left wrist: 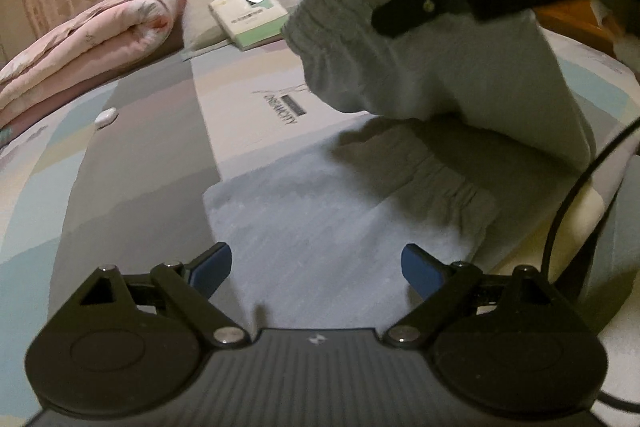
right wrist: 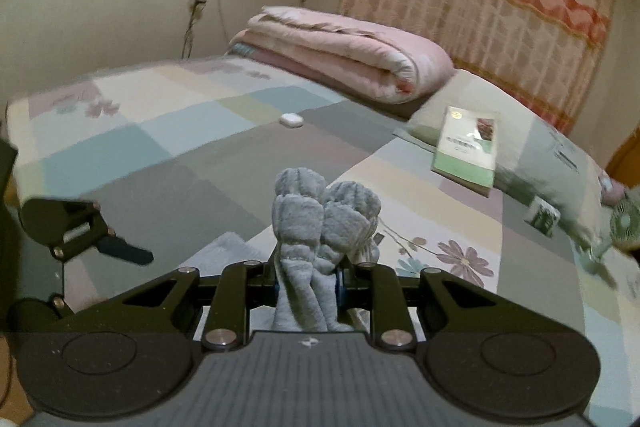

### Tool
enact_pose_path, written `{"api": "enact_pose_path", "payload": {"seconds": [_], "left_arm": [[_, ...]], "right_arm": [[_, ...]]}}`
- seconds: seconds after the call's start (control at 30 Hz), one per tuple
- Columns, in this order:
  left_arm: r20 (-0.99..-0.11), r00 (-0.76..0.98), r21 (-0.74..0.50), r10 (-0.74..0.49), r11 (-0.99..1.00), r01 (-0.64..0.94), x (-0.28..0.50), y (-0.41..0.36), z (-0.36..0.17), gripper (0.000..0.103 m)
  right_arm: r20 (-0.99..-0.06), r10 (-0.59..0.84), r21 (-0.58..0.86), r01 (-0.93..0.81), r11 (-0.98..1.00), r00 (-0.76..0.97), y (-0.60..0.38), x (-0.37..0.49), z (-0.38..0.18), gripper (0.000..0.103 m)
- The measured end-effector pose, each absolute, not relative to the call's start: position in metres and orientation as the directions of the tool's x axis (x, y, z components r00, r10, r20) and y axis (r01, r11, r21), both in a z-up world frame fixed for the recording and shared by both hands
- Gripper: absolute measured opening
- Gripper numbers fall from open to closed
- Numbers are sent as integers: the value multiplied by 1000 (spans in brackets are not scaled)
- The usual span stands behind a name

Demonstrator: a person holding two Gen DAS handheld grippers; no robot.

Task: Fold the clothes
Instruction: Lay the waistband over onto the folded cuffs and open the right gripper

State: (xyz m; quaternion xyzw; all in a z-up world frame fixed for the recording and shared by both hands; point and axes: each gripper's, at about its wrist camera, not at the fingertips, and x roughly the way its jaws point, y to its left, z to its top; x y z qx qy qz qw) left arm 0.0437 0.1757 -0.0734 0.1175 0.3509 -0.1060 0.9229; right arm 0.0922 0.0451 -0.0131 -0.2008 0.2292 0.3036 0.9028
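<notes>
right gripper [right wrist: 308, 279]: fingers pinching bunched waistband of grey garment [left wrist: 440, 67], lifted at 1 o'clock in left view
left gripper [left wrist: 316, 267]: fingers spread, nothing between them
garment: lower half flat on bed [left wrist: 140, 155]
book [right wrist: 468, 147]: 2 o'clock, on pillow [right wrist: 520, 131]

My left gripper [left wrist: 316, 267] points downward with its blue-padded fingers [left wrist: 214, 263] spread wide and nothing between them. My right gripper [right wrist: 306, 279] is raised above and ahead of it, fingers pinched tight on a bunched grey garment [right wrist: 316, 227].
</notes>
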Motion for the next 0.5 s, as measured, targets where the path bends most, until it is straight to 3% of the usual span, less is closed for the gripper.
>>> {"api": "enact_pose_path", "payload": {"seconds": [0.5], "left_arm": [[-677, 732, 125, -77, 968, 217, 36, 194, -79, 92]], "right_arm": [[-553, 443, -335, -675, 657, 706, 89, 84, -32, 26]]}}
